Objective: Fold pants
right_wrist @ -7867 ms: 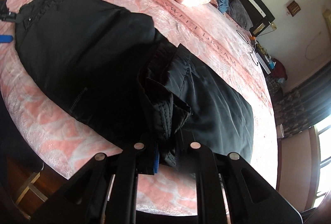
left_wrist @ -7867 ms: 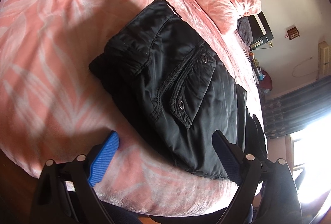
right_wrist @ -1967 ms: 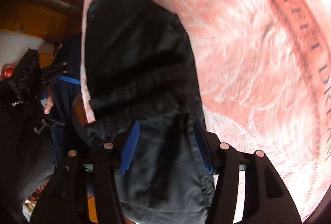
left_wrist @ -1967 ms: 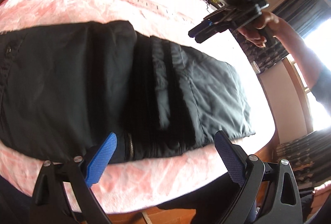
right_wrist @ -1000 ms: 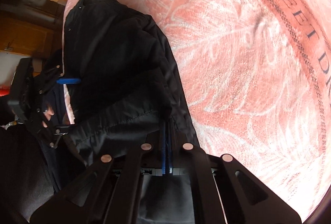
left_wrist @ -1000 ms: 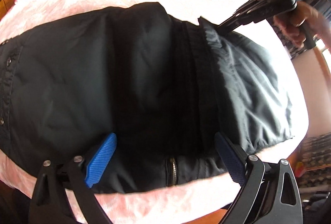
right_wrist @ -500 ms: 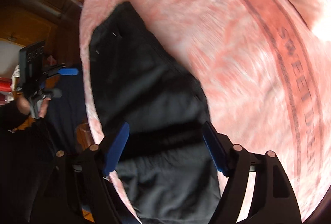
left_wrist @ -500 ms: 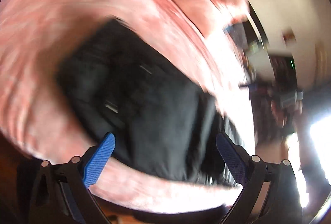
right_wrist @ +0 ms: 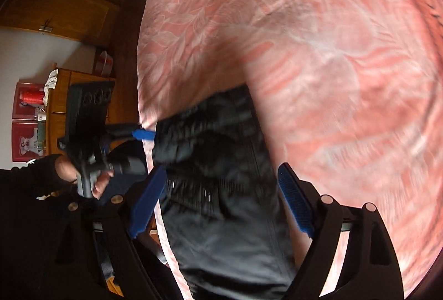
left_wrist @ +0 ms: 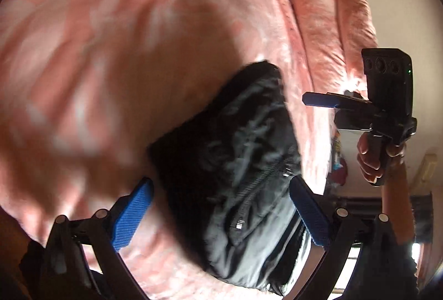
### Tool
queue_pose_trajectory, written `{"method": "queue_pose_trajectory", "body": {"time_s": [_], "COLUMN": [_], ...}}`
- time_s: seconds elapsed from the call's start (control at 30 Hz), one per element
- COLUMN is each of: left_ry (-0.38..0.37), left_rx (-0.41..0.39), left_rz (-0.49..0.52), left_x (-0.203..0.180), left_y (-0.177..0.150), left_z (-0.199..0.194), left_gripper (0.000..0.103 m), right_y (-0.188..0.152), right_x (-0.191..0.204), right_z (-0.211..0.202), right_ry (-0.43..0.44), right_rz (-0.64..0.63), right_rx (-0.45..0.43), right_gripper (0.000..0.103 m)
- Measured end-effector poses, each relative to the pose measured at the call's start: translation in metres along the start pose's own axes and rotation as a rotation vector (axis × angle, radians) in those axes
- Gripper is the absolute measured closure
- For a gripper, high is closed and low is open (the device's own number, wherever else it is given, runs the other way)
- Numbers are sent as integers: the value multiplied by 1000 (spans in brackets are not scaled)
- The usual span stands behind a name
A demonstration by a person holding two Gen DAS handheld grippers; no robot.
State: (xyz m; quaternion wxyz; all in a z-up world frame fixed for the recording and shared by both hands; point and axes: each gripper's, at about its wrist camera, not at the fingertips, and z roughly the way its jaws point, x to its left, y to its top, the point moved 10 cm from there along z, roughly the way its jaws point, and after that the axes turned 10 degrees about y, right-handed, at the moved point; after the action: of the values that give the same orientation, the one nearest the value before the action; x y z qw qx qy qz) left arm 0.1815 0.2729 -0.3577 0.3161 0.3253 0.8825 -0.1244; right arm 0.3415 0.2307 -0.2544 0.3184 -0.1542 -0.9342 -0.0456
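The bed [left_wrist: 116, 31] is the biggest thing here. It has a soft pink cover with pale leaf shapes all over it. Two pink pillows [left_wrist: 340, 23] lie at the far end of the bed, seen in the left wrist view.

The black pants [left_wrist: 243, 175] lie folded into a thick bundle on the bed, close to the edge where the person stands. The bundle has a zip and small metal snaps on top. In the right wrist view the pants [right_wrist: 221, 189] run along that same edge of the bed, with a gathered band across the middle. The pictures are a bit blurry, so small details are hard to see.

The left gripper [left_wrist: 221, 217] hangs above the pants near the edge of the bed. Its blue fingers [left_wrist: 133, 214] are spread wide, one on each side of the bundle, and they do not touch the cloth. Nothing is held.

The right gripper [right_wrist: 221, 200] also hangs above the pants, pointing down at them. Its blue fingers [right_wrist: 295, 206] are far apart and still opening. The pants show between them, but the fingers do not press on the cloth.

Each camera sees the other gripper too. A hand [left_wrist: 371, 158] holds the right gripper by its handle, out past the side of the bed. A hand [right_wrist: 69, 170] in a dark sleeve holds the left gripper beside the edge of the bed.
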Motion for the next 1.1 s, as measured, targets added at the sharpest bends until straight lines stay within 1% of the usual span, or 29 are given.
{"method": "queue_pose_trajectory", "body": {"time_s": [0.07, 0.13, 0.2, 0.3, 0.33, 0.4, 0.43, 0.5, 0.53, 0.57, 0.67, 0.7, 0.73, 0.77, 0.8, 0.83, 0.87, 0.93, 1.1], "left_ry": [-25, -38, -40, -38, -33, -21, -12, 8, 31, 29, 4, 0, 0, 2, 3, 1, -4, -8, -22], "left_rx": [2, 3, -1, -10, -12, -14, -16, -18, -19, -25, -33, -37, -41, -45, -49, -53, -57, -62, -92], "left_rz": [-21, -3, 17, 19, 14, 20, 25, 39, 42, 33, 14, 13, 16, 19, 21, 24, 26, 32, 52], "left_x": [6, 6, 1, -5, -5, -1, 0, 1, 5, 8, 11, 12, 12, 12, 13, 15, 16, 13, 1], "left_y": [-3, -4, -2, 2, 3, 0, -1, -4, -6, -6, -6, -7, -8, -9, -10, -12, -13, -11, -12], "left_z": [1, 3, 6, 9, 9, 7, 6, 5, 5, 5, 3, 2, 2, 1, 0, -2, -4, -3, -10], "left_gripper": [4, 4, 4, 5, 7, 9, 12, 28, 38, 40, 41, 42, 42, 46, 48, 52, 55, 57, 63], "right_y": [11, 18, 20, 21, 22, 19, 19, 20, 22, 23, 24, 25, 24, 23, 23, 19, 18, 16, 12], "right_x": [-4, -9, -15, -20, -22, -23, -24, -23, -22, -21, -20, -18, -15, -16, -17, -11, -10, -5, 7], "right_z": [12, 27, 39, 51, 54, 60, 63, 64, 64, 64, 64, 66, 67, 68, 68, 67, 64, 58, 46], "right_ry": [15, 36, 40, 64, 64, 77, 80, 88, 92, 94, 96, 102, 114, 95, 84, 170, 172, 194, 165], "right_rz": [-6, -9, -9, -4, -4, -7, -11, -18, -22, -24, -22, -25, -25, -33, -29, -70, -70, -81, -106], "right_rx": [24, 52, 85, 104, 102, 131, 139, 146, 145, 144, 144, 140, 149, 151, 150, 184, 180, 170, 149], "right_gripper": [20, 20, 20, 20, 20, 20, 19, 19, 19, 20, 23, 25, 36, 45, 51, 62, 71, 75, 78]}}
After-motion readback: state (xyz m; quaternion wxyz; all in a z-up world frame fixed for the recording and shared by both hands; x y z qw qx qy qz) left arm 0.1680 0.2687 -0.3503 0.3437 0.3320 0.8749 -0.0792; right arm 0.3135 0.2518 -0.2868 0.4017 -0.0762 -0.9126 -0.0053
